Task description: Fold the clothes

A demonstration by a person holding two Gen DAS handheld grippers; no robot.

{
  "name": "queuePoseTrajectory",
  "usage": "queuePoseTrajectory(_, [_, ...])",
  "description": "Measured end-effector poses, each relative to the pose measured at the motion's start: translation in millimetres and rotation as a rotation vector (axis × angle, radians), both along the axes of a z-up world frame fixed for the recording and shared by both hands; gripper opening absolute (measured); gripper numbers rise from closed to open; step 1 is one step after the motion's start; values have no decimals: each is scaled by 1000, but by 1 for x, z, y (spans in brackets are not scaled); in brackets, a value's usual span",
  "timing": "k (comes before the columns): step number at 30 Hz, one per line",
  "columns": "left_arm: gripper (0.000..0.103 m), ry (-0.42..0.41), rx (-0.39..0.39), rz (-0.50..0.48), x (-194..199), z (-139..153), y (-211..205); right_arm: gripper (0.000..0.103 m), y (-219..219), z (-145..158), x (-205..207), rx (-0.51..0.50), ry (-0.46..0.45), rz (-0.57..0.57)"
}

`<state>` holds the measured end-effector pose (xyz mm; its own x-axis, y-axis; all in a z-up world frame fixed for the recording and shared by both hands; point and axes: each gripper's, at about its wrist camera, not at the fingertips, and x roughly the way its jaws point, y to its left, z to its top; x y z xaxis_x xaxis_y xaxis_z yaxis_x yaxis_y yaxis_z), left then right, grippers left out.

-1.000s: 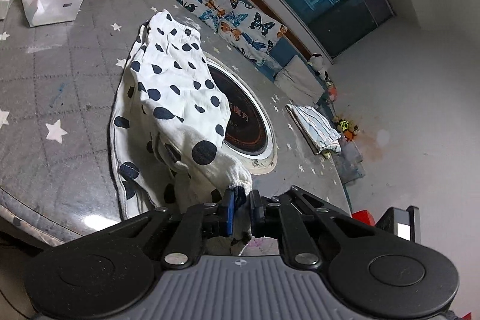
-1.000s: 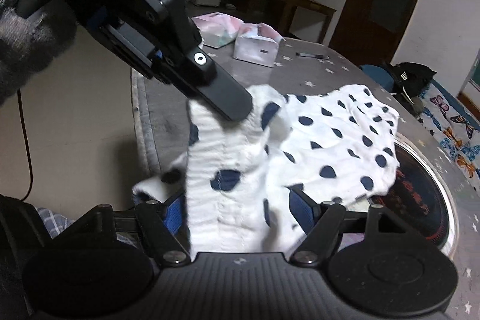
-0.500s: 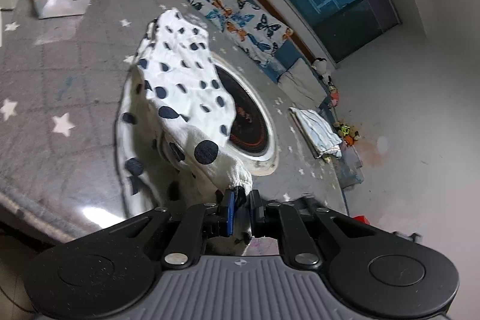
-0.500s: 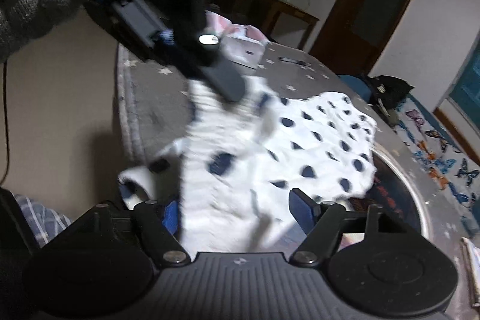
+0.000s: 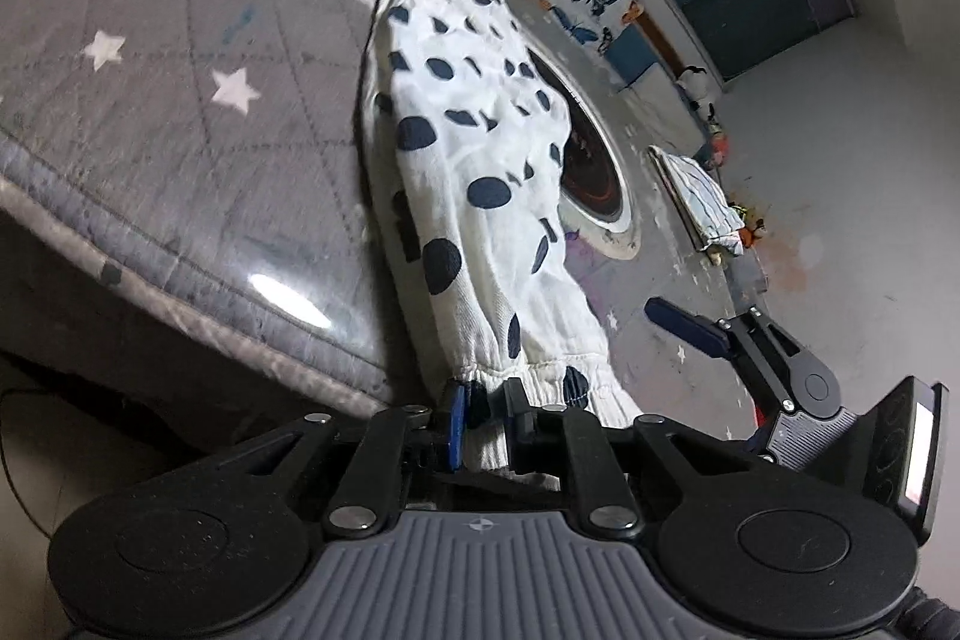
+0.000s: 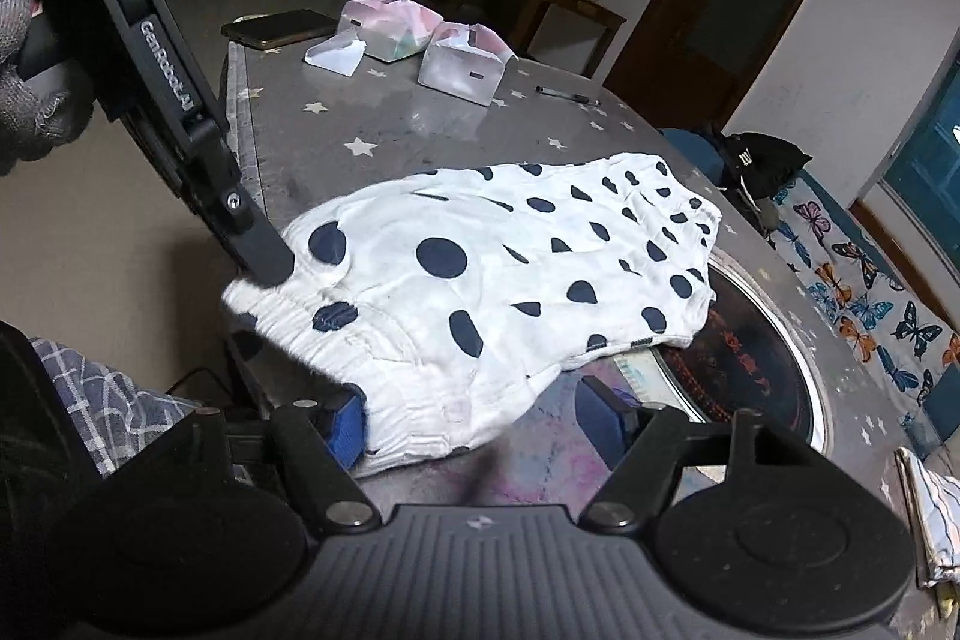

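Fingers (image 5: 457, 421) easing off polka-dot trousers (image 5: 480, 196) cuff, right gripper (image 6: 474, 427) wide and unclamped; risks cuff sliding off table (image 5: 180, 112) edge

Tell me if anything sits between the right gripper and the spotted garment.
Nothing visible does. The garment's cuffed end already lies between the right gripper's wide-set fingers, on the table. The left gripper has the cuff between its opening jaws.
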<state>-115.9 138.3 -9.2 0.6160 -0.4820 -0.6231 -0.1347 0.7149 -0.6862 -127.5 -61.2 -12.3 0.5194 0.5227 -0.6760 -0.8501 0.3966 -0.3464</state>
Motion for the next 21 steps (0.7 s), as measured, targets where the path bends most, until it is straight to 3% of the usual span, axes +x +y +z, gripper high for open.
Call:
queuePoseTrajectory(4, [18, -21, 56, -29, -2, 8, -1, 71, -10, 3, 2, 4, 87, 26])
queuePoseTrajectory(9, [25, -118, 98, -61, -10, 32, 4, 68, -29, 25, 11, 89, 226, 46])
queuePoseTrajectory(15, [22, -220, 148, -82, 3, 56, 1, 62, -24, 36, 38, 188, 268, 6])
queuePoseTrajectory(21, [21, -275, 160, -93, 50, 50, 3, 49, 1, 25, 63, 241, 297, -5])
